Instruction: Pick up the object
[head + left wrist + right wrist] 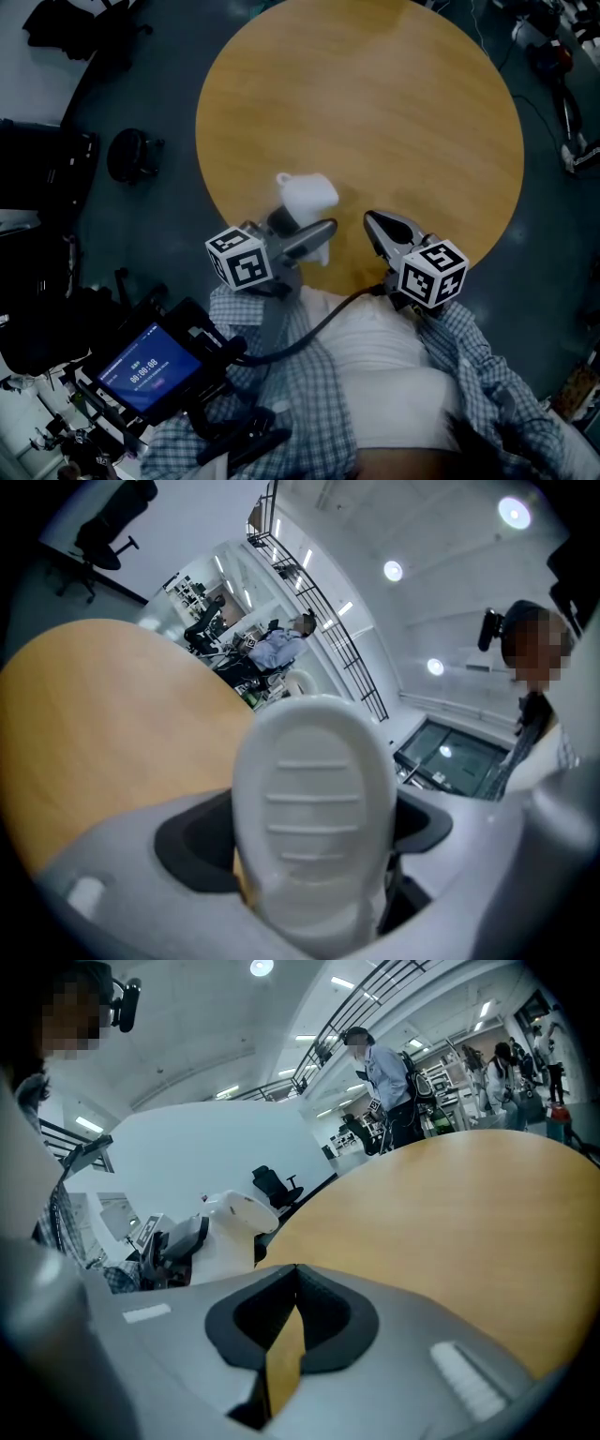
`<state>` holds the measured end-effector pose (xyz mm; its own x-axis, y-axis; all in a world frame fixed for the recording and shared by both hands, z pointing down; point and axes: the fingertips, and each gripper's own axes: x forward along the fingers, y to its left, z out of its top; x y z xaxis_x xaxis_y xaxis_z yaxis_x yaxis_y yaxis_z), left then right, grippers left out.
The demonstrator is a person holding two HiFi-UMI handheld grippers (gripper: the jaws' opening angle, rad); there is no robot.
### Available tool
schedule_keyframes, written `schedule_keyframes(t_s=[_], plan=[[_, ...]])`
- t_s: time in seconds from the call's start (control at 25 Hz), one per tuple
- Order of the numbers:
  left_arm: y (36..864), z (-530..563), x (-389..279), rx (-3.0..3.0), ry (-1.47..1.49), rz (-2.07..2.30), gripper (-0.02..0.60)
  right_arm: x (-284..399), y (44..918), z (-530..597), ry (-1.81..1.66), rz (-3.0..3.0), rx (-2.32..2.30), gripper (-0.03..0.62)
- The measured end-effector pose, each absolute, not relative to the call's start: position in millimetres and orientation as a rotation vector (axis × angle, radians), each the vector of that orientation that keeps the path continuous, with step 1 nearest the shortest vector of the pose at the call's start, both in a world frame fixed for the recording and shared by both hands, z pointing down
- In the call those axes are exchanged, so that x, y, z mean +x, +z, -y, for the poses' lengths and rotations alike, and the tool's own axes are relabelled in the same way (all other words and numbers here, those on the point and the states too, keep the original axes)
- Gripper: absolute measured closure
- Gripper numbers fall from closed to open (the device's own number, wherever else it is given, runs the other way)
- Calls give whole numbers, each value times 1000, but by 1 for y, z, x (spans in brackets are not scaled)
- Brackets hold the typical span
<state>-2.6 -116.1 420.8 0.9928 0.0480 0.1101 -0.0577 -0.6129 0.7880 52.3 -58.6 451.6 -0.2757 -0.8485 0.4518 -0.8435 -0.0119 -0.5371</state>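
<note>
White object (pixel 307 195) clamped betw. L gripper (pixel 302 225) fingers (pixel 319 234).

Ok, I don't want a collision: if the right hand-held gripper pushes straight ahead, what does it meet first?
Probably nothing: the right hand-held gripper points out over the wooden table. The white object in the left hand-held gripper sits just left of that line; depth is unclear.

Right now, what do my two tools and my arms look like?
The left tool and the right tool are smooth grey shells that taper to pointed tips, with a dark lining inside. Each carries a white cube printed with black square markers. A black cable runs back from the right tool. Your sleeves are blue-and-white check, worn open over a white T-shirt.
</note>
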Motion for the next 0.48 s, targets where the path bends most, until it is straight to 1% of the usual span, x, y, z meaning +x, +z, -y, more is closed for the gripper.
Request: schedule_keyframes(t_s=[0.48], plan=[[424, 118, -2, 2223, 157, 21, 123, 49, 452, 60, -1180, -2268, -1863, 589]])
